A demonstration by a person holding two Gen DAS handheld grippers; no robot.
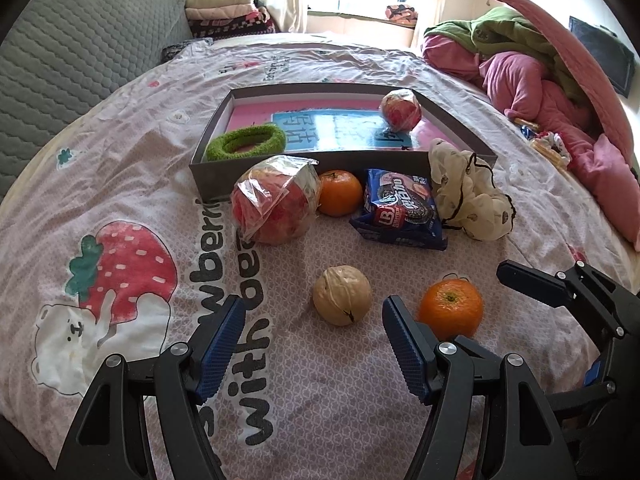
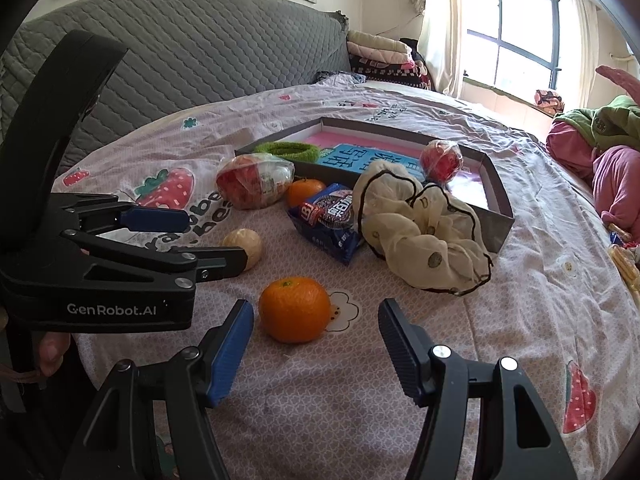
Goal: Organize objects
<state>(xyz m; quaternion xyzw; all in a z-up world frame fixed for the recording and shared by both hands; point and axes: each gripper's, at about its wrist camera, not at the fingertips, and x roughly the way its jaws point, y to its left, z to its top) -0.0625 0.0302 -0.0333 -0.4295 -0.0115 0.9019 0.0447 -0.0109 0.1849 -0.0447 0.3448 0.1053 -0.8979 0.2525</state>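
My left gripper (image 1: 314, 314) is open just short of a walnut (image 1: 341, 295), which lies on the bedspread ahead of its fingertips. My right gripper (image 2: 316, 316) is open too, with an orange (image 2: 295, 309) sitting ahead of its left finger, untouched. That same orange (image 1: 450, 307) lies beside my left gripper's right finger. A grey shallow box (image 1: 256, 172) further back holds a green hair ring (image 1: 246, 142) and a wrapped apple (image 1: 401, 109). In front of the box lie a bigger wrapped apple (image 1: 274, 208), a second orange (image 1: 340, 193), a blue cookie pack (image 1: 400, 210) and a cream scrunchie (image 1: 468, 196).
Everything rests on a pink strawberry-print bedspread (image 1: 132, 208). A grey quilted headboard (image 2: 192, 44) rises at the left. Pink and green bedding (image 1: 528, 76) is piled at the right. My left gripper (image 2: 212, 238) juts in from the left of the right wrist view.
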